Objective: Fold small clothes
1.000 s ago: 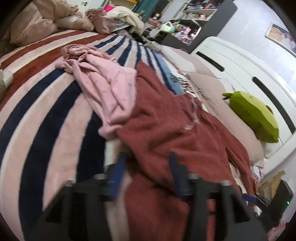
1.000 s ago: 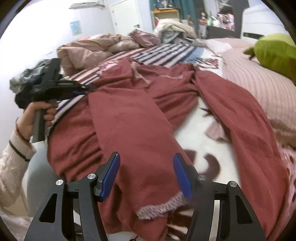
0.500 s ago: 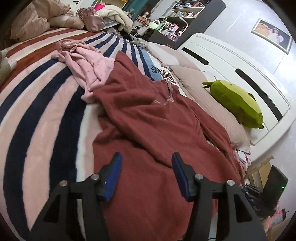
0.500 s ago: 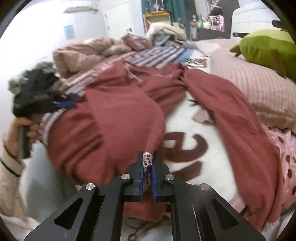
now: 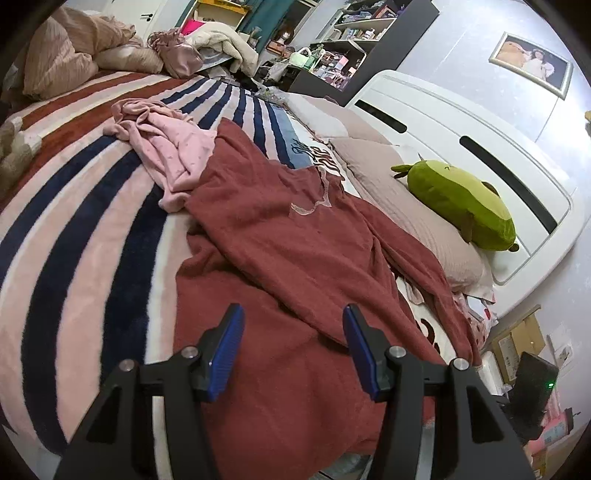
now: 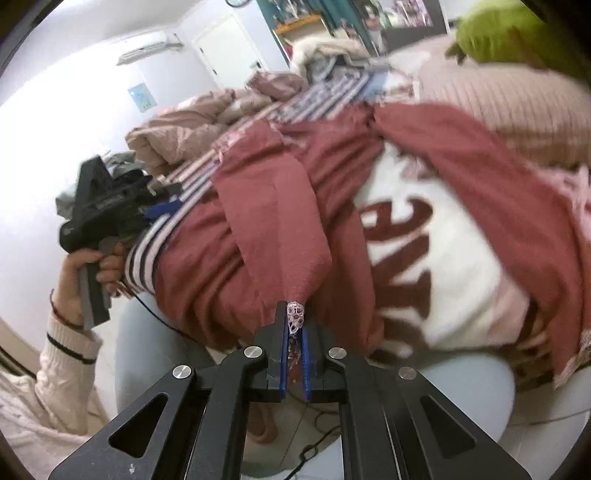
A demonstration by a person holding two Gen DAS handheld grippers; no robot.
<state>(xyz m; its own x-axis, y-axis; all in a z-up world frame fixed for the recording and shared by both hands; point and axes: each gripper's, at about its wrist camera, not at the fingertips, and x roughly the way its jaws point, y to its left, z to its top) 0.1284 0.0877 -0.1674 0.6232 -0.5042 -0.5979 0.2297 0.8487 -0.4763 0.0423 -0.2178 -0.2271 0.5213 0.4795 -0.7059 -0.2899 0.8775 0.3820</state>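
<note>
One rumpled red garment (image 5: 280, 236), lace-trimmed.

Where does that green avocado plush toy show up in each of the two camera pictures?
Left wrist view: the green plush toy lies at right, on the pillow by the headboard.
Right wrist view: the toy shows blurred at the top right edge.
Shared landmark: the red garment.

A rust-red garment (image 5: 291, 258) with lace trim lies rumpled across the bed, its lace-edged corner pinched and lifted; a crumpled pink garment (image 5: 170, 155) lies touching it.
</note>
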